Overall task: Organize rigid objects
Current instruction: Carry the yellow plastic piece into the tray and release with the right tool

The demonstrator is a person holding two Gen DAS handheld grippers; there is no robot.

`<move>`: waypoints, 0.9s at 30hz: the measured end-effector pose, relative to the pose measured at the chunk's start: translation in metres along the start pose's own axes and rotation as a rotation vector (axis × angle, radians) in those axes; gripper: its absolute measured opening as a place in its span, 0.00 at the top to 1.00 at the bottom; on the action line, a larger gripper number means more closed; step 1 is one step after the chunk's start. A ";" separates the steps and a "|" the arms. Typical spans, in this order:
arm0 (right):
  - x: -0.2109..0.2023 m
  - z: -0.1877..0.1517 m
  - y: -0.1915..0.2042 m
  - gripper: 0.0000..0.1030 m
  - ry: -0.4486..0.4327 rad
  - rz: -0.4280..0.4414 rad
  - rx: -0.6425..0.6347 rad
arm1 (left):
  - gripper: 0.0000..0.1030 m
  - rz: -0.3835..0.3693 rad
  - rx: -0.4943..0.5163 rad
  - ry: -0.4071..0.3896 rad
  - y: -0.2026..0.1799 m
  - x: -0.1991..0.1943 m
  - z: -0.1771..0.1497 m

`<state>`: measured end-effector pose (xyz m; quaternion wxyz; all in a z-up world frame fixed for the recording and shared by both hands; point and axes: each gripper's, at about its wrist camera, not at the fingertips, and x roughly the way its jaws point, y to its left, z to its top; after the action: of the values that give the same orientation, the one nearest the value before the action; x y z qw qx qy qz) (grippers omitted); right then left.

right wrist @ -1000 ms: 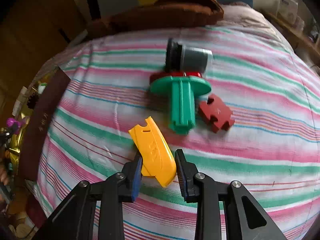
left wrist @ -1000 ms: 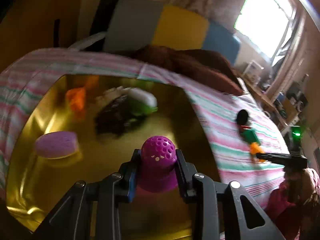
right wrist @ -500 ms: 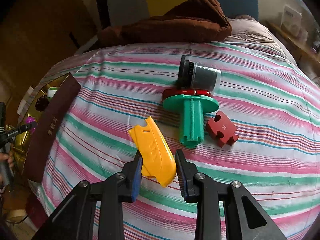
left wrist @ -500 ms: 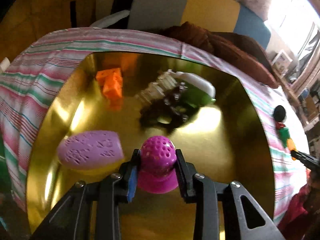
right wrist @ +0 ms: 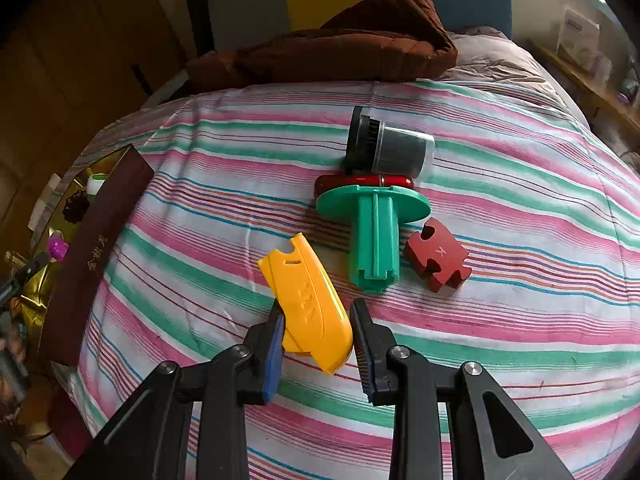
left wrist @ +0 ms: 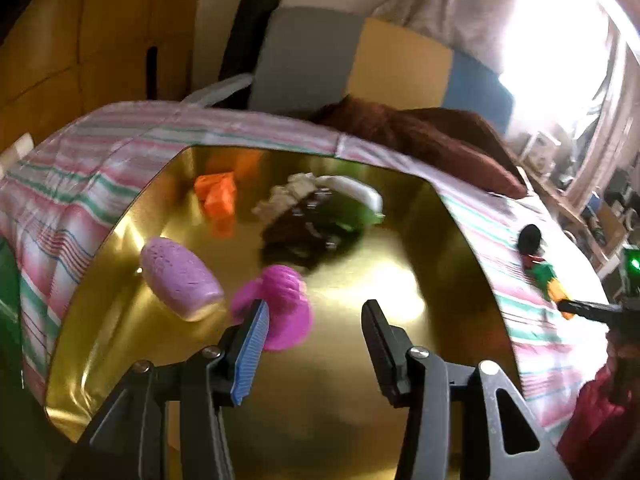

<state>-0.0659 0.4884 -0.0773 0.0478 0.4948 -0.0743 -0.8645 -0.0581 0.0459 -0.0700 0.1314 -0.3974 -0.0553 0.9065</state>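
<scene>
My left gripper (left wrist: 316, 308) hangs over the gold-lined box (left wrist: 400, 360), its jaws opening. The magenta perforated cap (left wrist: 280, 300) lies tipped on the box floor by the left finger, and the right finger stands well clear of it. In the right wrist view my right gripper (right wrist: 318, 312) is shut on the near end of a yellow plastic piece (right wrist: 304, 288), which rests on the striped bedspread (right wrist: 520, 320).
Inside the box lie a lilac oval piece (left wrist: 180, 276), an orange block (left wrist: 218, 196), a dark clump (left wrist: 304, 228) and a green-and-white item (left wrist: 356, 204). On the bed sit a green flanged peg (right wrist: 374, 232), a red puzzle piece (right wrist: 438, 258), a capped black brush (right wrist: 392, 148) and a brown blanket (right wrist: 340, 48).
The left gripper moved over the box with the magenta cap, then spread its fingers; the cap now lies tipped to the left on the box floor. The right gripper kept its hold.
</scene>
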 end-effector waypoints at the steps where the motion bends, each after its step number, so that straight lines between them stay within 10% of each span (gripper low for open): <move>1: 0.000 0.000 0.000 0.69 -0.002 -0.001 0.000 | 0.53 -0.006 0.014 -0.019 -0.005 -0.004 -0.004; 15: -0.001 -0.003 0.025 0.69 -0.006 0.039 0.013 | 0.53 -0.039 0.092 -0.059 -0.029 -0.021 -0.021; 27: -0.013 0.007 0.144 0.69 -0.033 0.227 -0.082 | 0.53 -0.077 0.098 -0.070 -0.029 -0.031 -0.029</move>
<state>-0.0643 0.3494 -0.0374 0.1642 0.4665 -0.0949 -0.8640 -0.0110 0.0651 -0.0614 0.1836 -0.3561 -0.0310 0.9157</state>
